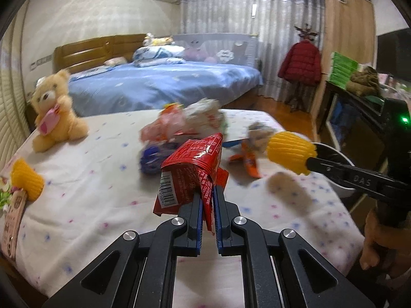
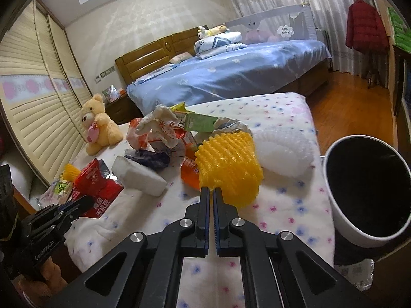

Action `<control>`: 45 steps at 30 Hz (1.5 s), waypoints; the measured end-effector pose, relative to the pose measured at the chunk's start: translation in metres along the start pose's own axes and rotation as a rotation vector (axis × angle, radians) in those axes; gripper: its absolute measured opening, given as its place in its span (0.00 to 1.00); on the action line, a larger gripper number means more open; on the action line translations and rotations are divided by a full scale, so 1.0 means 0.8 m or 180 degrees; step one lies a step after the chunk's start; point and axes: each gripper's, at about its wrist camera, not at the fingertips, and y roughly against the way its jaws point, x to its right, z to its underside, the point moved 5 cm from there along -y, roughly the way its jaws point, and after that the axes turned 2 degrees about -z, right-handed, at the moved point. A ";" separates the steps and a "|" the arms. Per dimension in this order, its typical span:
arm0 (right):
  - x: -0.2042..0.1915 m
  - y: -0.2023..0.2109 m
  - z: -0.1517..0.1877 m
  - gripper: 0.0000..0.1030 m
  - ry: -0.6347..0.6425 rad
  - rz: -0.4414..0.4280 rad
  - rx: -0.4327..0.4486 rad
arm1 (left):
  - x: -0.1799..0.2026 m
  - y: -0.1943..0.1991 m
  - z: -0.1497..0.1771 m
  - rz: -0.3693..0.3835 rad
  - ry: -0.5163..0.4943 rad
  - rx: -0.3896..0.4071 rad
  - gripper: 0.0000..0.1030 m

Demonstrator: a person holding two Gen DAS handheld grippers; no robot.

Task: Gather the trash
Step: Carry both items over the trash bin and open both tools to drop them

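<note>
My left gripper (image 1: 207, 192) is shut on a red snack wrapper (image 1: 191, 169), lifted above the flowered bedsheet (image 1: 90, 192); the same wrapper (image 2: 95, 187) and left gripper (image 2: 86, 202) show at the lower left of the right wrist view. My right gripper (image 2: 210, 192) is shut on the edge of a yellow foam fruit net (image 2: 228, 164), which hangs clear of the sheet; in the left wrist view that net (image 1: 290, 152) and right gripper (image 1: 312, 164) sit at the right. A heap of wrappers and bags (image 2: 164, 133) lies mid-bed, with a white foam block (image 2: 140, 172) in front.
A white bin with a dark inside (image 2: 370, 192) stands right of the bed. A teddy bear (image 1: 55, 110) sits at the back left, another yellow net (image 1: 25, 179) at the left edge. White bubble wrap (image 2: 285, 151) lies near the bin. A blue bed (image 1: 164, 82) is behind.
</note>
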 end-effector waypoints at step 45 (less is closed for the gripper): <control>0.224 0.082 0.006 0.02 -0.0704 0.0721 0.0092 | 0.151 -0.162 -0.088 0.1028 -0.0754 -0.0445 0.07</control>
